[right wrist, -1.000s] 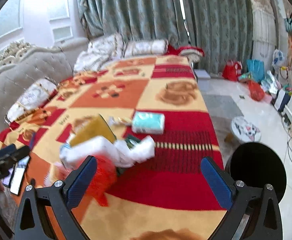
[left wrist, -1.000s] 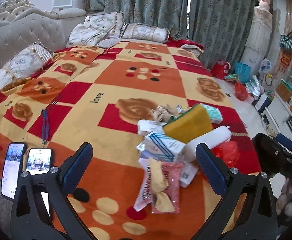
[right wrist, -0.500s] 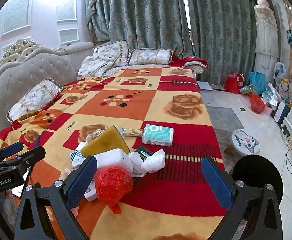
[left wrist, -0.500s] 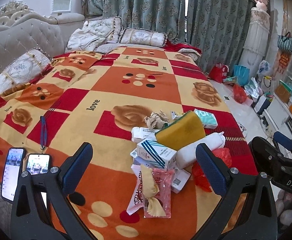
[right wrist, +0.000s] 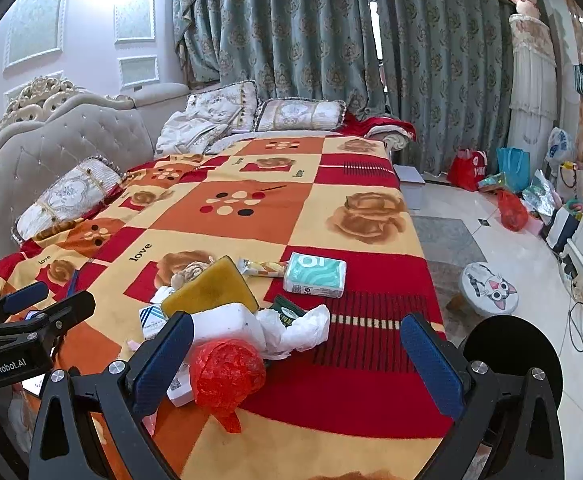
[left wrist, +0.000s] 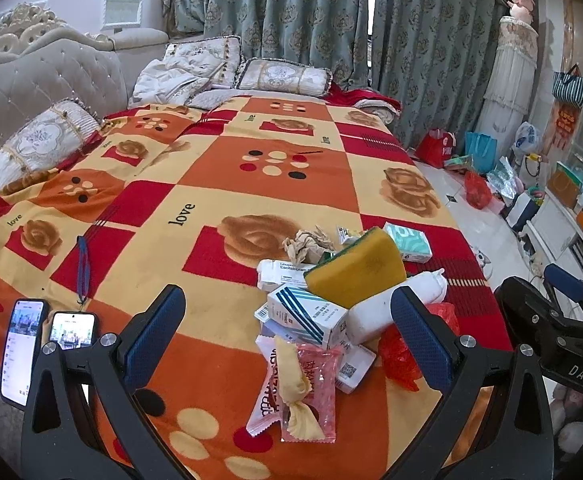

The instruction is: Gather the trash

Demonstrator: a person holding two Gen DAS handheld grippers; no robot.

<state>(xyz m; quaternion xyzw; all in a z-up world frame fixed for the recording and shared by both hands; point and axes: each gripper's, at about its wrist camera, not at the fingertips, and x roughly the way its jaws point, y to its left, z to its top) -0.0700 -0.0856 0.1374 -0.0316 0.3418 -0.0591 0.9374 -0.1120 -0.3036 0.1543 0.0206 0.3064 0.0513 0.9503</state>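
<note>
Counting from my left wrist view: two phones (left wrist: 23, 352) (left wrist: 72, 330) side by side at the bed edge. One lanyard (left wrist: 82, 264). One yellow sponge (left wrist: 355, 270). One tissue pack (left wrist: 408, 242). One crumpled brown paper (left wrist: 305, 244). One white roll (left wrist: 395, 300). One red plastic bag (left wrist: 401, 354). Medicine boxes (left wrist: 307, 312): at least three, pile hides the rest. Two candy wrappers (left wrist: 309, 392) at front. Three pillows (left wrist: 39, 144) along the headboard side. On my right wrist view, one cat stool (right wrist: 489, 288) on the floor, one snack stick wrapper (right wrist: 261, 267). My two grippers (left wrist: 287, 340) (right wrist: 297, 360), both wide apart.
</note>
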